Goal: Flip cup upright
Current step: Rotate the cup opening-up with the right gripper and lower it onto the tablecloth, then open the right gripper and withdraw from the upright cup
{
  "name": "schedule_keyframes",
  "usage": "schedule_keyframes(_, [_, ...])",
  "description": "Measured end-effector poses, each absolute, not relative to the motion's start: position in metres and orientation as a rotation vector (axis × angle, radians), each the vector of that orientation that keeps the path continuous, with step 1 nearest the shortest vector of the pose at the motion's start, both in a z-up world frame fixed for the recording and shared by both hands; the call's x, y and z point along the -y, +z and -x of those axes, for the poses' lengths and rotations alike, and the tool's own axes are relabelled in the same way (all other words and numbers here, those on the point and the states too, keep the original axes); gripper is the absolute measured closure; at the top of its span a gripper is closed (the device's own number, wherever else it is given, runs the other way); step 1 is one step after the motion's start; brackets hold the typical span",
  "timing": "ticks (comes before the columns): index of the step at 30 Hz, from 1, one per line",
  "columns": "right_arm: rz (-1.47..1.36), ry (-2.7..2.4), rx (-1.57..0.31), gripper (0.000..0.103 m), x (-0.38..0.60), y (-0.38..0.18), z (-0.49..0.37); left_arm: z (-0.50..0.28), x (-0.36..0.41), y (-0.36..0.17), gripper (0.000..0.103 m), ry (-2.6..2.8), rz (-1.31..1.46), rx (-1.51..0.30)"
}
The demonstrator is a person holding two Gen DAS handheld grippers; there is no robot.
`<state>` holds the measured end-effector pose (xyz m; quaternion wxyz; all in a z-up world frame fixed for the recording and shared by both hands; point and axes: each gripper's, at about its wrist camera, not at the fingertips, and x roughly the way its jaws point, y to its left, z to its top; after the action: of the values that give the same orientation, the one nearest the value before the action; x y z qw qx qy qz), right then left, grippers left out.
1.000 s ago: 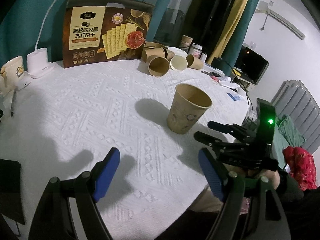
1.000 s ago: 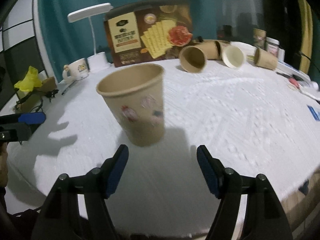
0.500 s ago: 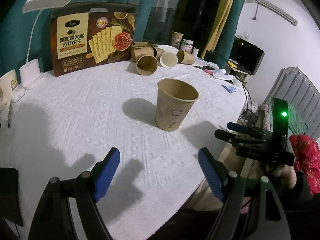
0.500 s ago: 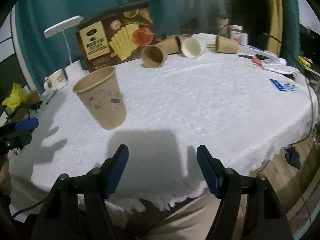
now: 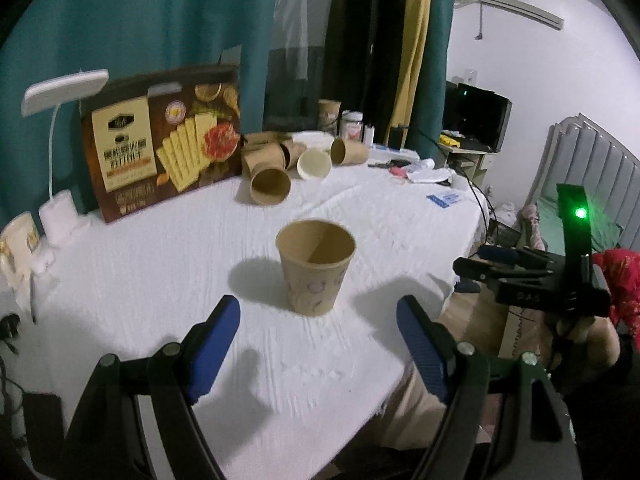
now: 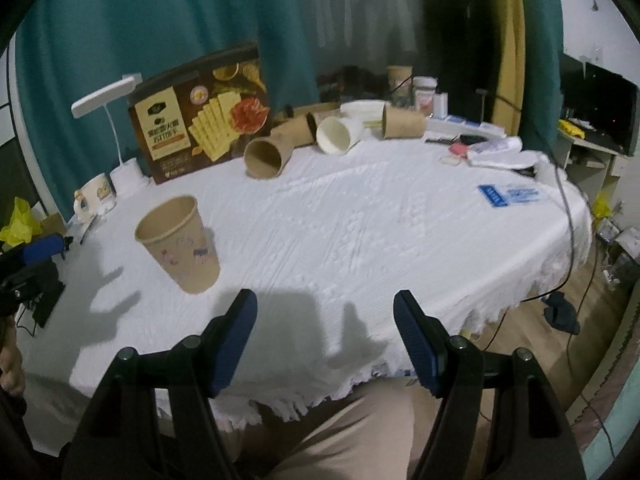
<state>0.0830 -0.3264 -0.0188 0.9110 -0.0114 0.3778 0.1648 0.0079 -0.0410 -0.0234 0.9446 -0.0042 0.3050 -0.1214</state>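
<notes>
A brown paper cup (image 5: pixel 314 269) with small printed figures stands upright, mouth up, on the white tablecloth (image 5: pixel 140 264). It also shows in the right wrist view (image 6: pixel 180 248), at the left. My left gripper (image 5: pixel 318 344) is open and empty, a short way in front of the cup. My right gripper (image 6: pixel 325 336) is open and empty, over the table's near edge, to the right of the cup. The right gripper also shows off the table's right edge in the left wrist view (image 5: pixel 496 260).
Several paper cups (image 5: pixel 270 186) lie on their sides at the back of the table (image 6: pixel 262 158), beside a cracker box (image 5: pixel 160 140). A white desk lamp (image 5: pixel 60 92) and a mug (image 6: pixel 96 196) stand at the left. Papers and a cable (image 6: pixel 568 216) lie at the right.
Both grippers have drawn back from the cup, which stays upright on the table. The right gripper has moved back past the table's near edge.
</notes>
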Motion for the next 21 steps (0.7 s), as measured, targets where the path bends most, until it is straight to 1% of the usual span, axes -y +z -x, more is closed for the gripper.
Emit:
schedule_keyframes(10, [0.038, 0.316, -0.664, 0.035, 0.341, 0.04, -0.068, 0.003, 0.053, 0.017, 0.022, -0.245, -0.058, -0.488])
schedule_keyframes(15, [0.032, 0.325, -0.598, 0.035, 0.341, 0.07, -0.054, 0.012, 0.06, 0.035, 0.02, -0.199, -0.111, -0.396])
schedule_keyframes(21, [0.043, 0.336, -0.52, 0.035, 0.333, 0.101, -0.034, 0.026, 0.057, 0.056, 0.016, -0.22, -0.081, -0.304])
